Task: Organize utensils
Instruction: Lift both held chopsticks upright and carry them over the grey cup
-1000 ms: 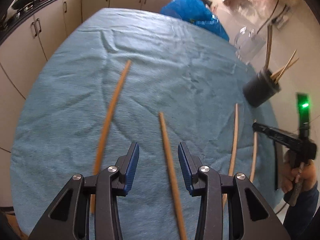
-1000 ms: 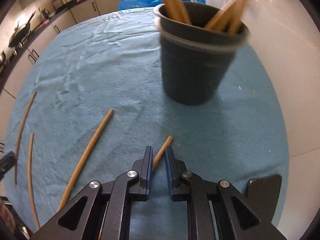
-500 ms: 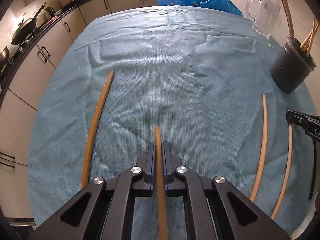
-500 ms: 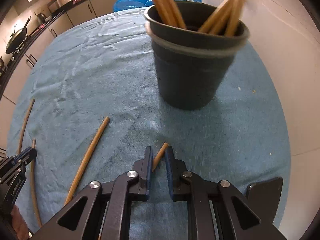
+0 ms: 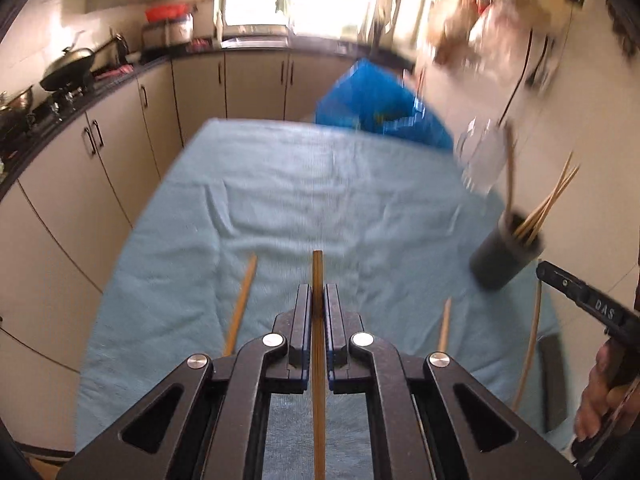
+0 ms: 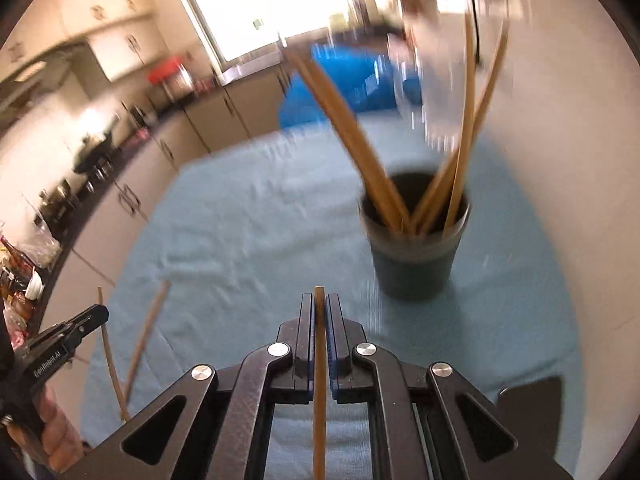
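My left tongs (image 5: 318, 304) pinch one wooden chopstick (image 5: 318, 276) lengthwise, and my right tongs (image 6: 319, 312) pinch another chopstick (image 6: 319, 300), both clear of the blue-towelled tabletop (image 5: 280, 184), so each can drop upright into the dark cup (image 6: 414, 256) near the right edge. Loose sticks (image 5: 240, 300) remain lying flat.

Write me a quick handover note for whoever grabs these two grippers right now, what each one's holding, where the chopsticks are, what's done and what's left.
Left hand-held gripper: shut on a chopstick, lifted off the blue towel.
Right hand-held gripper: shut on another chopstick, just short of the dark cup.
Done: several chopsticks already stand in the cup.
Left: drop both held sticks into the cup, then collect those still lying on the towel: one left of the left gripper, and two nearer the cup.
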`<move>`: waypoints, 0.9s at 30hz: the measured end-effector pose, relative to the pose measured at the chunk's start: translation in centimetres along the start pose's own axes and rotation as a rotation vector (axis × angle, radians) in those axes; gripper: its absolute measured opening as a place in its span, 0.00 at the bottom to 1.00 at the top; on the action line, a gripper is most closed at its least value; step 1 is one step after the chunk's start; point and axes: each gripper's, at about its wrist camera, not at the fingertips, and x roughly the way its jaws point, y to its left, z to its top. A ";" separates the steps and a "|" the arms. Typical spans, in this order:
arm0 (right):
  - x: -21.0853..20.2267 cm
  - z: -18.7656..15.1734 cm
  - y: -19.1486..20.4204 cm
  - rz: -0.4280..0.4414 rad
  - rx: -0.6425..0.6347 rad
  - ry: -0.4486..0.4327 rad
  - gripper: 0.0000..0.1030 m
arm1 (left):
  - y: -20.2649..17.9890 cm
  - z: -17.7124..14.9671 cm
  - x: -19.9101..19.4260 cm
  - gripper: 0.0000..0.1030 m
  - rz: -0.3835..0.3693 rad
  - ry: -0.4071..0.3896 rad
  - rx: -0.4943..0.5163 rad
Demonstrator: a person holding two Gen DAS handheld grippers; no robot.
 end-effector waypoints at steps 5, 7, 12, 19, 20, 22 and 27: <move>-5.2 -1.1 2.2 0.013 -0.098 -0.214 0.05 | 0.1 0.2 -3.8 0.05 -0.014 -0.127 -0.020; -6.6 -2.0 2.8 0.024 -0.120 -0.281 0.05 | -0.2 -0.1 -4.8 0.05 -0.011 -0.160 -0.014; -7.8 -2.6 3.2 0.032 -0.121 -0.331 0.05 | -0.5 -0.4 -5.7 0.05 -0.010 -0.176 -0.007; -7.7 -2.8 2.7 0.041 -0.091 -0.351 0.05 | -0.9 -0.9 -6.4 0.05 -0.017 -0.190 -0.004; -7.7 -2.8 2.7 0.039 -0.093 -0.354 0.05 | -0.9 -0.9 -6.6 0.05 -0.015 -0.191 -0.005; -8.0 -3.0 2.8 0.032 -0.093 -0.360 0.05 | -0.9 -1.0 -6.7 0.05 -0.023 -0.188 -0.004; -8.5 -3.5 3.1 0.029 -0.102 -0.375 0.05 | -0.8 -1.2 -6.8 0.05 -0.020 -0.187 -0.004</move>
